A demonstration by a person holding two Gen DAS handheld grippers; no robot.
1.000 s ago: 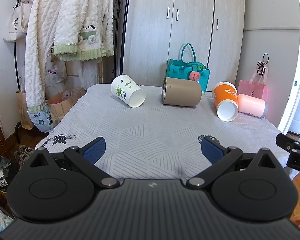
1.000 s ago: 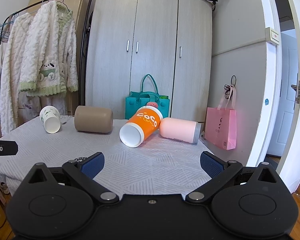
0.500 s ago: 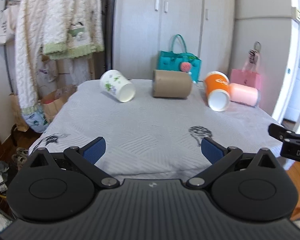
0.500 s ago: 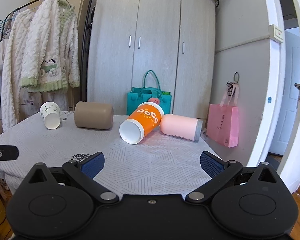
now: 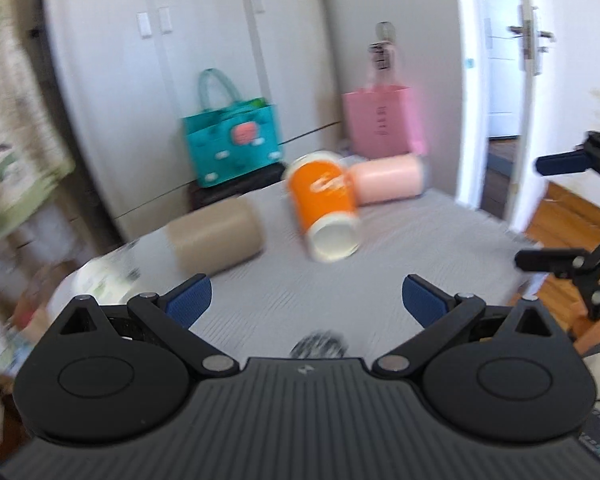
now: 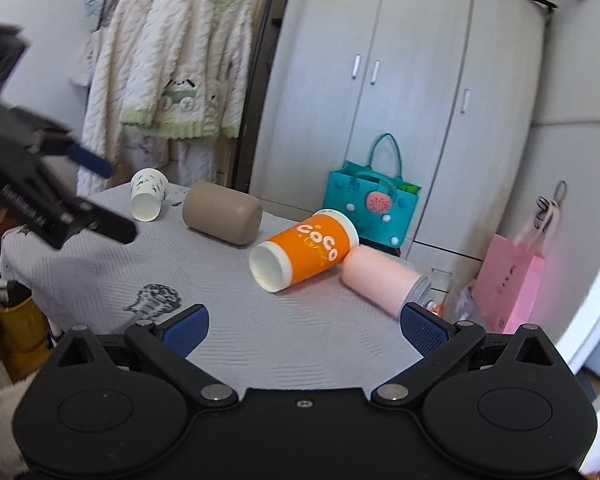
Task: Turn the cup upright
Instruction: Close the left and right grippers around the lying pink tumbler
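Several cups lie on their sides on a grey-clothed table (image 6: pixel 300 344). An orange cup (image 6: pixel 306 250) lies mid-table with its mouth toward me; it also shows in the left wrist view (image 5: pixel 326 208). A pink cup (image 6: pixel 380 280) lies right of it, touching. A tan cup (image 6: pixel 222 213) and a small white printed cup (image 6: pixel 148 196) lie further left. My left gripper (image 5: pixel 306 300) is open and empty, above the near table in front of the orange cup. My right gripper (image 6: pixel 304 328) is open and empty, near the table's front edge.
A teal bag (image 6: pixel 370 208) and a pink bag (image 6: pixel 508 280) stand behind the table. A wardrobe (image 6: pixel 400 80) and hanging robes (image 6: pixel 180 72) are at the back. An open door (image 5: pixel 512 92) is at the right. A yellow bin (image 6: pixel 18 328) stands at the table's left.
Both grippers have swung and tilted. The left view has turned right toward the orange cup and is blurred by motion. The right view has tilted and come nearer. All cups lie as before.
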